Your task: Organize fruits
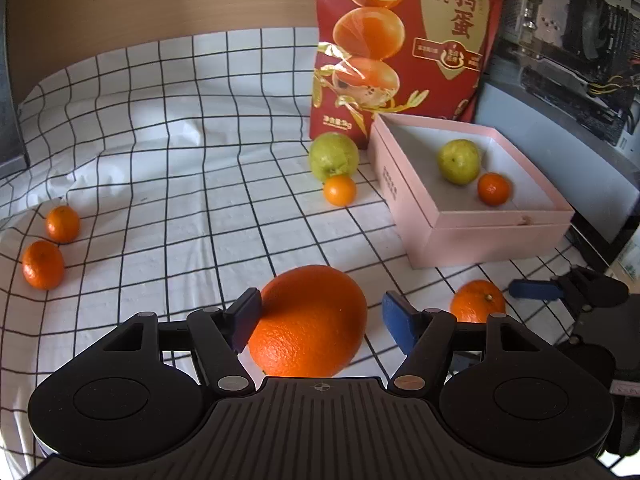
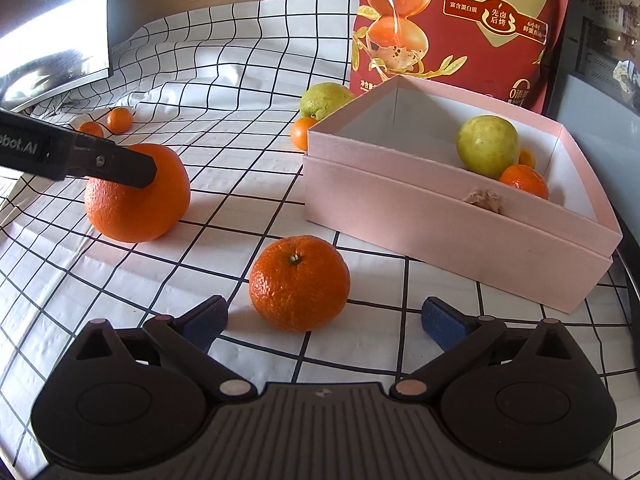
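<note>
My left gripper [image 1: 322, 316] is open around a large orange [image 1: 308, 320] that rests on the checked cloth; the left pad touches it, the right pad stands a little off. The orange also shows in the right wrist view [image 2: 136, 196] with a left gripper finger across it. My right gripper [image 2: 324, 320] is open and empty, just short of a mandarin [image 2: 300, 284], which also shows in the left wrist view [image 1: 478, 300]. A pink box [image 1: 476, 232] [image 2: 440, 220] holds a green guava [image 1: 458, 160] [image 2: 488, 146] and a small mandarin [image 1: 494, 188] [image 2: 524, 182].
A green guava [image 1: 334, 156] and a small mandarin [image 1: 339, 190] lie left of the box, before a red snack bag [image 1: 400, 40]. Two mandarins [image 1: 62, 223] [image 1: 43, 264] lie at the far left. A computer case [image 1: 572, 40] stands behind the box.
</note>
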The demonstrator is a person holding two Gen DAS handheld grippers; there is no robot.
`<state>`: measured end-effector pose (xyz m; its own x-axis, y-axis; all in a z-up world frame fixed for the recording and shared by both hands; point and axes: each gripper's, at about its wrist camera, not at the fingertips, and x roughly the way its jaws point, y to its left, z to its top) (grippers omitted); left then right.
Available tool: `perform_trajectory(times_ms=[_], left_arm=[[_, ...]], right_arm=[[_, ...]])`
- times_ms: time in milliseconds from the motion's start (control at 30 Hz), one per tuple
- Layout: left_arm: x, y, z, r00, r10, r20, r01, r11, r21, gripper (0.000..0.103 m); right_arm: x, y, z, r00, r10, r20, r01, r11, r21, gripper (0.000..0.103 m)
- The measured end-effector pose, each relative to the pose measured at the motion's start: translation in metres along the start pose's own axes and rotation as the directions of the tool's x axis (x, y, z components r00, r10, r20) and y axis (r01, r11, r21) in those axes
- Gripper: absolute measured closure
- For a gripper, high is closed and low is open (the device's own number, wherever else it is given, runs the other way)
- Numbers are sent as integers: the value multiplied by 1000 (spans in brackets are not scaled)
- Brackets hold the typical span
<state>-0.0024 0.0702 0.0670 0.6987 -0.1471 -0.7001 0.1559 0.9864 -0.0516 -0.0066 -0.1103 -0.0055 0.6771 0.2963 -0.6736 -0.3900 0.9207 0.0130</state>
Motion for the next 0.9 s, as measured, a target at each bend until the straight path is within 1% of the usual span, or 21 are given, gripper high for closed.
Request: perform_trajectory(times_ms=[133, 233, 300, 367, 400, 433, 500, 600, 700, 800, 867, 900], left_arm=[[-7, 1, -3, 999, -44, -14, 44, 999, 7, 31], [-15, 3, -4, 995, -98, -29, 97, 995, -12, 33], [-20, 4, -3, 993, -113, -22, 112, 993, -20, 33], [-22, 3, -2, 996, -89, -9, 89, 996, -9, 33], [-21, 3, -1, 997, -80, -10, 80, 997, -9, 33], [-18, 3, -1, 997, -72, -17, 72, 997, -11, 33], [-11, 3, -1, 998, -48, -33, 48, 999, -7, 33], [0, 0, 2, 998, -27, -62, 28, 1000, 7, 33], [10, -2, 5, 997, 23, -74, -22, 1000, 16, 31], [20, -6, 8, 994, 54, -92, -51, 998, 38, 22], [26, -11, 9, 992, 69, -103, -61, 995, 77, 13], [29, -13, 8, 991, 81, -107, -70, 993, 98, 12]], right_arm=[[-1, -1, 0, 1000, 9, -8, -9, 1000, -8, 0], [-1, 0, 0, 1000, 13, -12, -13, 1000, -13, 0], [-1, 0, 1, 1000, 17, -20, -18, 1000, -19, 0], [-2, -1, 3, 999, 20, -38, -21, 999, -25, 2], [-4, -2, 4, 999, 23, -45, -24, 999, -22, 6], [-6, -2, 4, 999, 26, -47, -27, 999, -18, 8], [-12, -4, 4, 999, 28, -36, -28, 1000, -5, 9], [-20, -5, 4, 1000, 8, -11, -8, 1000, 13, 9], [-25, -1, 2, 1000, -12, 5, 12, 1000, -6, 9], [-28, 3, 1, 999, -31, 15, 31, 999, -36, 9], [-30, 4, 1, 999, -33, 16, 34, 998, -46, 9], [-30, 5, 0, 999, -35, 15, 36, 998, -51, 9]])
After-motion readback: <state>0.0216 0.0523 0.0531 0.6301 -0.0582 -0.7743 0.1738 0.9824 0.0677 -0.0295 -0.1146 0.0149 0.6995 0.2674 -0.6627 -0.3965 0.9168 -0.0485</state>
